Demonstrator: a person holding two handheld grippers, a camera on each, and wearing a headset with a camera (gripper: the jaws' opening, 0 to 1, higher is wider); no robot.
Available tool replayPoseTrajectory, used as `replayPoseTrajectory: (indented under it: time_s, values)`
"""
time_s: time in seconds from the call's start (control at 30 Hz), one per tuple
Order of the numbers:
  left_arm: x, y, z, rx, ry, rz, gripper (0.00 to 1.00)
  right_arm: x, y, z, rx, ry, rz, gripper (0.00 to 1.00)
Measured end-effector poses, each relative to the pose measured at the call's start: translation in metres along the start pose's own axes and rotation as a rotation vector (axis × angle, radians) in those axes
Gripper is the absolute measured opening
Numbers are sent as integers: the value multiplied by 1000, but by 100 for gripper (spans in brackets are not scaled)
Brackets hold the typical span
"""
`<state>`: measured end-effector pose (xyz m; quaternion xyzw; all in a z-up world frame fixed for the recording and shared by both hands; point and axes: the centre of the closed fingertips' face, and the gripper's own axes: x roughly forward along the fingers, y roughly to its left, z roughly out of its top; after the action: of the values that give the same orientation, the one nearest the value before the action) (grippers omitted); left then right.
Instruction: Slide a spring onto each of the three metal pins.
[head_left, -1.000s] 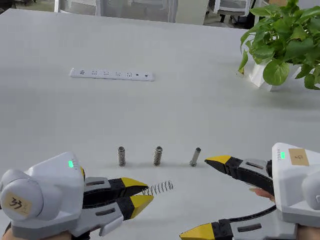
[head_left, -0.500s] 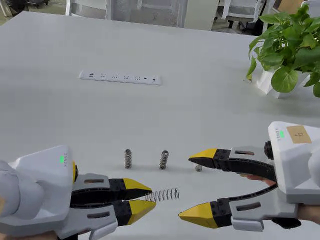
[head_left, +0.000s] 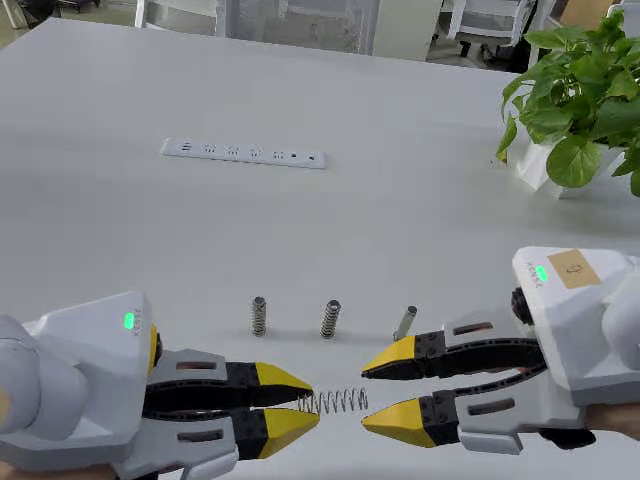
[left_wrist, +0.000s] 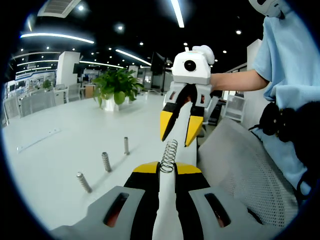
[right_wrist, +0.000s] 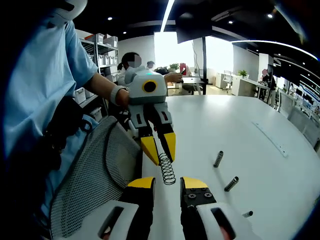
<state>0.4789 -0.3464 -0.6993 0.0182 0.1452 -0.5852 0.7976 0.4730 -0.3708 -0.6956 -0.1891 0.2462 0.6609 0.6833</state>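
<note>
My left gripper (head_left: 314, 402) is shut on one end of a loose steel spring (head_left: 338, 401), which sticks out level to the right above the table. The right gripper (head_left: 363, 398) faces it, open, its yellow tips above and below the spring's free end. In the left gripper view the spring (left_wrist: 169, 155) rises from my jaws toward the right gripper (left_wrist: 176, 141). Behind stand three pins: the left pin (head_left: 259, 316) and the middle pin (head_left: 330, 319) each wear a spring, while the right pin (head_left: 405, 322) is bare.
A white power strip (head_left: 243, 153) lies further back on the grey table (head_left: 120, 230). A potted plant (head_left: 578, 95) stands at the far right. A mesh chair (right_wrist: 95, 175) and the person's blue shirt sit close behind the grippers.
The right gripper has swung left and down to the spring's free end, its jaws narrowing. This uncovered the bare pin. The left gripper kept hold of the spring.
</note>
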Motion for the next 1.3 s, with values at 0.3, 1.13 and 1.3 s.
replayPoseTrajectory:
  time_s: [0.3, 1.13, 1.3]
  values:
    - [0, -3, 1, -8, -4, -14, 7, 2, 3, -3, 10, 17, 25, 10]
    - [9, -1, -5, -7, 31, -19, 7, 3, 0, 7, -91, 92, 23, 7]
    - [13, -1, -8, -6, 50, -15, 7, 4, 1, 13, -132, 105, 21, 7]
